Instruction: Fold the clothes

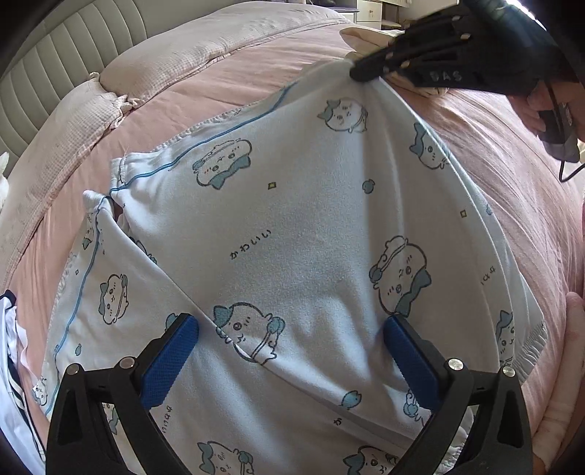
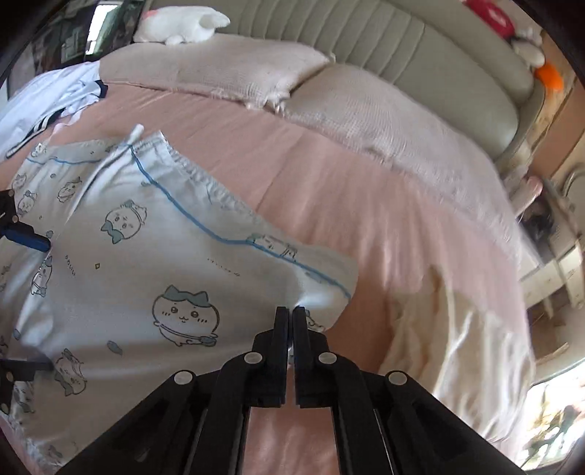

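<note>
A white garment with navy stripes [image 1: 11, 350] lies at the bed's left edge, its other end showing in the right wrist view near the pillows. Next to it, spread over the pink sheet [image 1: 226, 87], are the pale blue shorts [image 1: 292, 226], printed with cartoon animals and edged with a blue piping line; they lie near the middle of the bed, the elastic waistband toward the headboard side. One layer is folded over another, leaving a diagonal edge across the lower left.

The left gripper [image 1: 290, 350] sits low over the shorts with its blue-padded fingers [image 1: 172, 358] spread wide, cloth between them but nothing pinched.

Further right, the right gripper [image 2: 290, 314] has its black jaws pressed together on the shorts' corner, pulling the fabric into a small peak; the left wrist view shows the same pinch at the far corner [image 1: 362, 69].

Two beige pillows [image 2: 226, 73] lie along the padded headboard [image 2: 420, 47], a white plush toy [image 2: 182, 22] above them. A cream cloth [image 2: 449, 329] lies crumpled toward the bed's right edge.
</note>
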`<state>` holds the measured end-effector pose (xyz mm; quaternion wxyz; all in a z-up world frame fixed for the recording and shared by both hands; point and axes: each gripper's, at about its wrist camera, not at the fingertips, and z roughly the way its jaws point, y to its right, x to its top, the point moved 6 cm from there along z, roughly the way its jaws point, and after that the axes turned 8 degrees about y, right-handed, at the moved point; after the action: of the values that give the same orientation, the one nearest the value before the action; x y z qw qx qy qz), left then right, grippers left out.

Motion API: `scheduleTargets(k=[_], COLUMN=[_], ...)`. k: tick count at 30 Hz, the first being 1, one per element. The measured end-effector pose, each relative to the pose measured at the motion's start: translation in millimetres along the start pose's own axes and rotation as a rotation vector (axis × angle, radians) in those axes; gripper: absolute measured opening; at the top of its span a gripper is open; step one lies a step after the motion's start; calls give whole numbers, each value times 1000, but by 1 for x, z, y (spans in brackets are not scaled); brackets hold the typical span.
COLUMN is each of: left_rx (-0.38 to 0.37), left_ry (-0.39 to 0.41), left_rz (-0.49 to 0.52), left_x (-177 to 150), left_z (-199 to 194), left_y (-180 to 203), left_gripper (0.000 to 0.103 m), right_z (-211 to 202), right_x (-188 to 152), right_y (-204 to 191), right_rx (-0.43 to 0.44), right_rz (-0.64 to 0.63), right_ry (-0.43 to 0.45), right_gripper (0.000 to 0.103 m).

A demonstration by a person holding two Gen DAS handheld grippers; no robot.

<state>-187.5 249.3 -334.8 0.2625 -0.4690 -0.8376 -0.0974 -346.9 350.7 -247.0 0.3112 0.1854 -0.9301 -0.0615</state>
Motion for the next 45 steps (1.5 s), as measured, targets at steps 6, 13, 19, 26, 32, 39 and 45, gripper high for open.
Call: scheduleTargets(k=[6, 13, 19, 26, 32, 39, 45], left_rx=[-8, 9, -22, -102, 39, 46, -24], left_ry=[-4, 19, 4, -56, -352, -368, -385], left_rz=[12, 28, 29, 109, 220, 220, 274], left_x=[0, 4, 1, -17, -85, -105, -117], left_z=[-2, -5, -4, -52, -44, -53, -51], left_y=[-2, -3, -7, -25, -44, -34, -7], left_gripper=[103, 103, 103, 103, 103, 103, 103], right_z=[-17, -27, -31, -77, -84, -109, -94], right_x=[-29, -33, -65, -68, -120, -111, -116], right_y=[64, 9, -55, -97, -144, -132, -171], right_rx=[44, 383, 386, 409, 464, 351, 372], right_rz=[336, 362, 96, -56, -249, -314, -287], right_ry=[-80, -120, -317, -270, -480, -383, -401], right_gripper=[11, 12, 11, 16, 18, 19, 35])
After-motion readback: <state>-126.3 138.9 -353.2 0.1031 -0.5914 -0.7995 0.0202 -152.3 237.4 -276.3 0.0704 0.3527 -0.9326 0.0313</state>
